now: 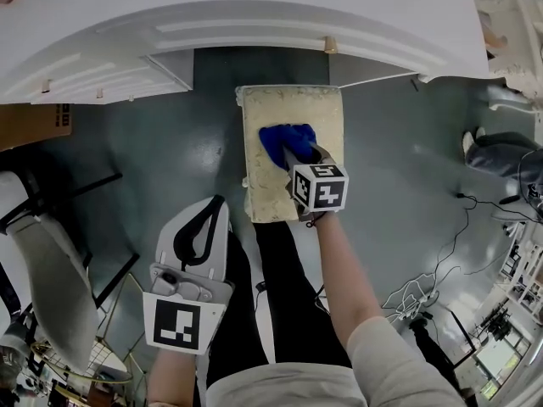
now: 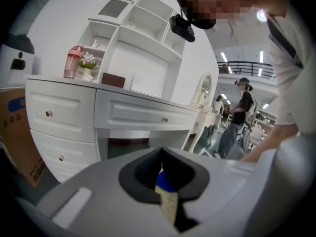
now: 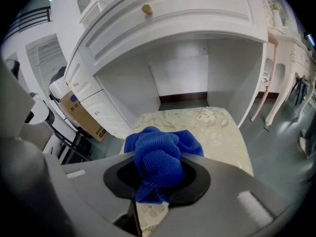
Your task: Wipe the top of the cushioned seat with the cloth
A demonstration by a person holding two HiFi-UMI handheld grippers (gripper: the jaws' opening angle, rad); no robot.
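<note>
Starting with the biggest thing, how did the seat sit against the white dressing table (image 1: 254,24)?

It stood on the floor in front of the table's knee gap, straight ahead of the person. The cushioned seat (image 1: 271,189) was a rectangle. Its long axis ran away from the person toward the table, so I'd judge the wiping strokes should run out and back along that line, not across it.

And the cloth?

The blue cloth (image 1: 284,138) lay bunched on the seat top, about midway along its length and a little right of centre. Bare cushion showed beyond it toward the table, on the side nearer the person, and in a strip on the left.

Which gripper had it?

The right gripper (image 1: 299,155), reached forward over the near half of the seat. Its own view showed its jaws clamped on the wadded cloth, which bulged up between them and spilled forward onto the cushion.

The left one?

The left gripper (image 1: 216,206) was held back beside the person's leg, left of the seat's near corner and apart from it. Its jaws looked closed together with nothing in them. The right was plainly the nearer, and I'd expect the wiping to be its job alone.
</note>
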